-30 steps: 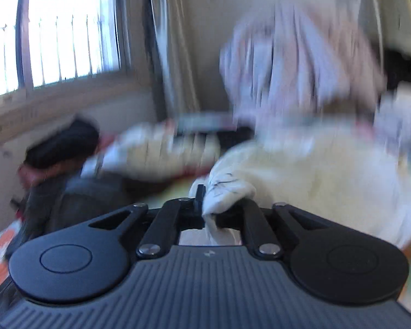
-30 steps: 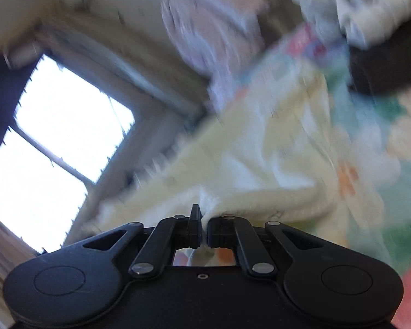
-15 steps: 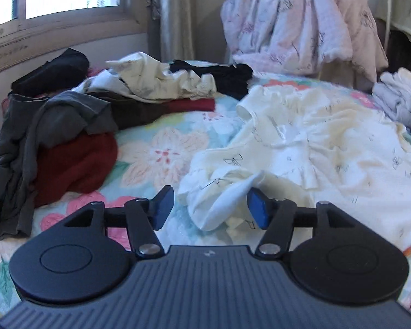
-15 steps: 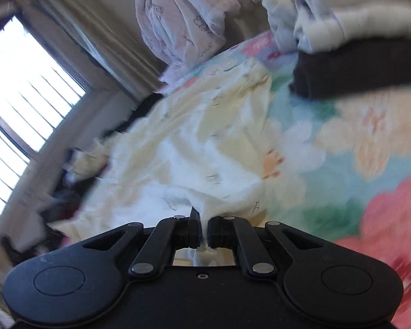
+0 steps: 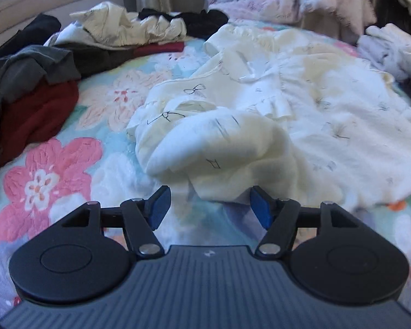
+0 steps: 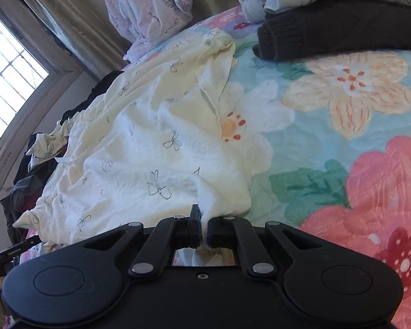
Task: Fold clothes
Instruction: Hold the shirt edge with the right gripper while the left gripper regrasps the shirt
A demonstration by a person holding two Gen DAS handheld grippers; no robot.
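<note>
Left gripper [image 5: 209, 208]: your 2 blue-padded fingers [image 5: 159, 209] are spread wide and hold nothing; the near bunched edge of the cream garment [image 5: 260, 126] lies just ahead of them, not touching.
Right gripper [image 6: 202, 230]: your jaws are pinched together on a corner of the cream garment [image 6: 150, 148], with cloth running out forward from between the tips.
Garment: it lies spread but rumpled on the floral bedspread [image 5: 49, 175], ahead of both pairs of fingers, with a rolled lump nearest your left fingers.
Risk 1: if you pull with the right alone, I judge the loose left side will drag and bunch further, because nothing pins it.
Risk 2: if you close the left on the lump, you may catch several layers at once and fold in a crease.
Risk 3: thin cloth could slip from the narrow right-hand pinch under a sharp tug.
Surface: soft quilted bedding, likely to give under pressure.
Room: unfolded dark and red clothes [image 5: 27, 104] to the left of your left fingers; a stack topped by a dark knit [image 6: 342, 30] ahead-right of your right fingers; window [image 6: 5, 82] and curtain beyond.
</note>
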